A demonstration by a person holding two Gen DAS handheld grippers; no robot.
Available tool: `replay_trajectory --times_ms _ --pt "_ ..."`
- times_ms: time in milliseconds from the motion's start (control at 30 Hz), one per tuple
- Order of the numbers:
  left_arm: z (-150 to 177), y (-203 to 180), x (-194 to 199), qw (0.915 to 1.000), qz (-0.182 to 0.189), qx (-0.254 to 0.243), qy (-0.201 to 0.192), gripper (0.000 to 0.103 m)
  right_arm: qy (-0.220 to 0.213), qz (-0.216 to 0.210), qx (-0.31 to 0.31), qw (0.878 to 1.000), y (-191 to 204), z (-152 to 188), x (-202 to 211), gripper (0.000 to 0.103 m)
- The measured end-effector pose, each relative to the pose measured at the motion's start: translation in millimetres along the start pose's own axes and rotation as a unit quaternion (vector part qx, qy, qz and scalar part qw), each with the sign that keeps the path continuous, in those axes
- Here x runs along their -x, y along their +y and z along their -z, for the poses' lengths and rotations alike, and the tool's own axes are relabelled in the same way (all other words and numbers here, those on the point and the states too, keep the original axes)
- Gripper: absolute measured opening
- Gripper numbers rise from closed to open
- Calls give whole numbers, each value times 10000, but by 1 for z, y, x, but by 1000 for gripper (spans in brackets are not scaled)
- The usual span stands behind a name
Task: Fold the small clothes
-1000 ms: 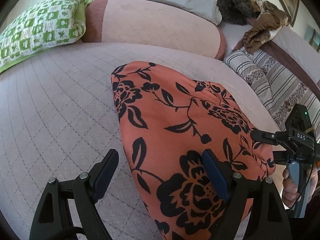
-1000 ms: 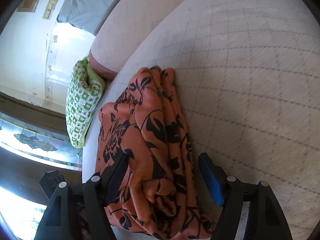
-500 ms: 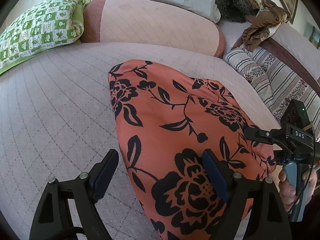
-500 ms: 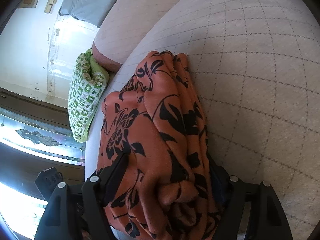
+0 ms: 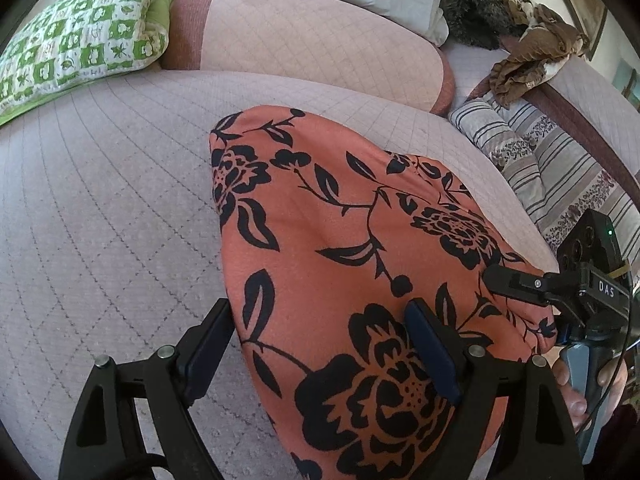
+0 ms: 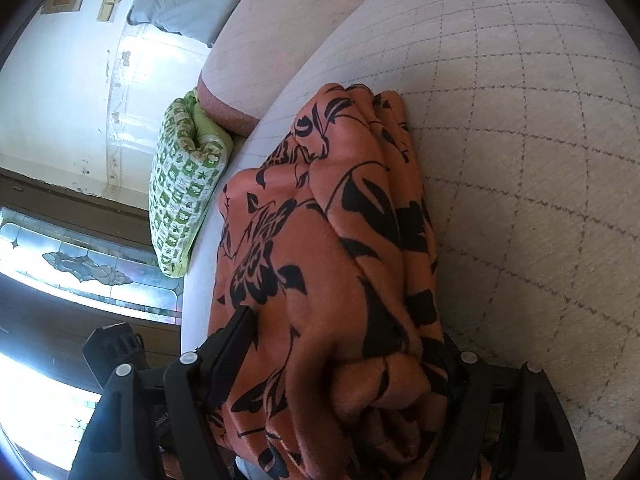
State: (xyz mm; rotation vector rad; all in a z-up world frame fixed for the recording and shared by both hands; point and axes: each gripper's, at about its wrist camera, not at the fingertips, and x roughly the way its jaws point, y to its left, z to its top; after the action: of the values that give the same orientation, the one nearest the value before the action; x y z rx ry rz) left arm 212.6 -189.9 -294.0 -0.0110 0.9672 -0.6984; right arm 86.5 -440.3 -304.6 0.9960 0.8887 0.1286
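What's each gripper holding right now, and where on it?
The right gripper straddles the bunched edge of the orange floral garment; whether it is clamped cannot be told. The left gripper is open, holding nothing.

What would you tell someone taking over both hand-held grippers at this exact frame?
Left hand-held gripper: open, over the near left edge of the orange black-flowered cloth garment, gripping nothing.
Right hand-held gripper: its fingers straddle the bunched, layered right edge of the garment; whether they are clamped cannot be told.
The garment lies on the pale quilted bedspread, already folded into a thick bundle of layers with a smooth top.
Left: probably one more fold or a tidy of the loose right edge, then setting it flat. The green-and-white checked pillow lies well clear of the garment.
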Motion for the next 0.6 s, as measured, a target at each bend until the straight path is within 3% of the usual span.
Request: replay_trajectory --times_ms 167,333,400,600 --pt "0 2 -2 9999 124 60 -51 86 -138 135 25 9998 4 3 -1 76" --pt "-1 3 3 9995 221 114 -200 70 -273 148 72 9995 14 6 0 62" --pt "-2 4 6 9993 231 162 -232 57 -348 183 238 9989 24 9 1 61" --pt "-4 9 23 9989 151 231 -368 46 -401 99 422 9983 45 16 1 61"
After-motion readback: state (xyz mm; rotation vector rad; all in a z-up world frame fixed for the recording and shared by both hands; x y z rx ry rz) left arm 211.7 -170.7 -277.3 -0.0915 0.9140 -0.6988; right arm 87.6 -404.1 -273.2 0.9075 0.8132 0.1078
